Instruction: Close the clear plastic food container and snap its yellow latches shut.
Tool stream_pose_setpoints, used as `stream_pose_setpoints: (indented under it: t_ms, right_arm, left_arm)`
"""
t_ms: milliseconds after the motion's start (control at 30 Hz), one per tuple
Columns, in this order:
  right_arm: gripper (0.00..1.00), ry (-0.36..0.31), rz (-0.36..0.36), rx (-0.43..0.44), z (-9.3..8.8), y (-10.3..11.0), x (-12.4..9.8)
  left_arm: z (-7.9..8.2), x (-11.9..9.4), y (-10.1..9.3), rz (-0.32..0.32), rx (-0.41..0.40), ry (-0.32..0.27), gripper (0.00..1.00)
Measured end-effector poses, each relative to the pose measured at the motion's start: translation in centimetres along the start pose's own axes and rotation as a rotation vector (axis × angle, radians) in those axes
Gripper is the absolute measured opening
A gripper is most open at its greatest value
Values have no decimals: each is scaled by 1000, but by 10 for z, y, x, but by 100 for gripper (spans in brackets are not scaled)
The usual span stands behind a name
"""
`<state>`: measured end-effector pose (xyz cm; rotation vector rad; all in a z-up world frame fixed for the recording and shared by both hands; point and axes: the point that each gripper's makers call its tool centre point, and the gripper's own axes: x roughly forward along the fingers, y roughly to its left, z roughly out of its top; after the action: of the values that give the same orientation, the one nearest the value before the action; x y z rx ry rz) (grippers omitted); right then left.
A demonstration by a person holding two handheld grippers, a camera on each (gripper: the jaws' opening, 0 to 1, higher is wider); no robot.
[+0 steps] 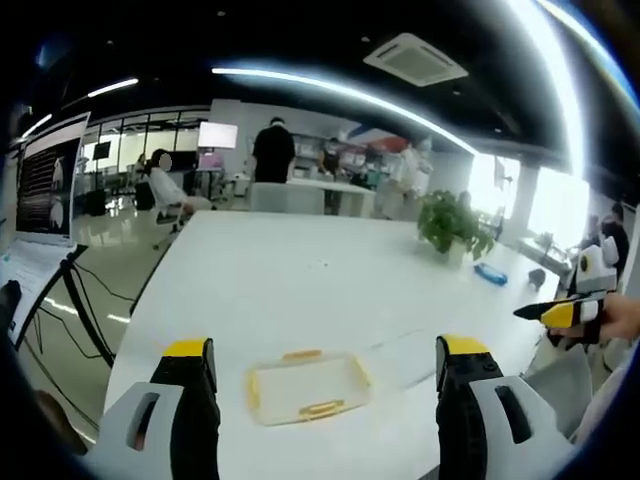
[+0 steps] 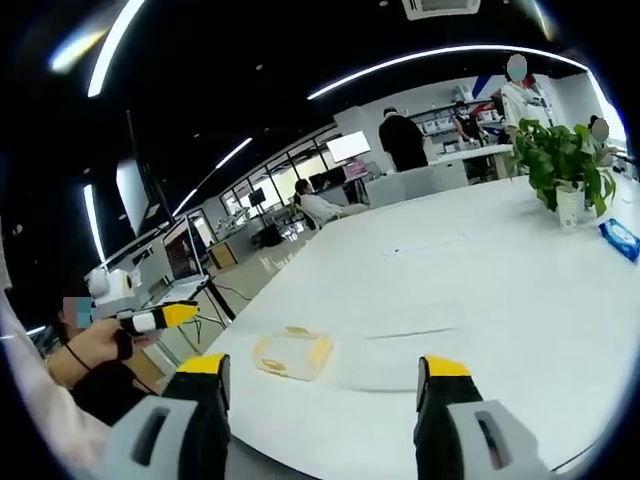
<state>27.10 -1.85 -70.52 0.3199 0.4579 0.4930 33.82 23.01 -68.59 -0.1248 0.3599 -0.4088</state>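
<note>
Container: the clear plastic food container (image 1: pixel 307 386) lies flat on the white desk (image 1: pixel 300 280) near its front edge, its lid seemingly down.
Latches: yellow latches (image 1: pixel 323 408) show along its sides; whether any is snapped cannot be told.
Left gripper (image 1: pixel 325 375): fingers spread wide, holding nothing, apparently lined up either side of the container.
Right gripper (image 2: pixel 322 382): fingers released and empty, container lying beyond, towards the left finger.
Writing: none readable.

white table (image 1: pixel 300 280), potted plant (image 2: pixel 565 165), monitor (image 1: pixel 45 180)
</note>
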Motion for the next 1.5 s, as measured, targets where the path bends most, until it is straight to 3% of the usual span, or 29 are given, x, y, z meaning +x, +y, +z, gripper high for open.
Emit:
stream_pose_setpoints:
  t_ms: [233, 533, 1500]
  right_arm:
    - [74, 2, 11, -2, 1, 4, 2]
    - [74, 8, 0, -6, 0, 0, 4]
    - [73, 6, -10, 29, -3, -2, 4]
  left_arm:
    - [2, 3, -2, -5, -18, -23, 89]
    - [-2, 3, 5, 8, -21, -6, 88]
    - [-2, 8, 2, -15, -24, 4, 85]
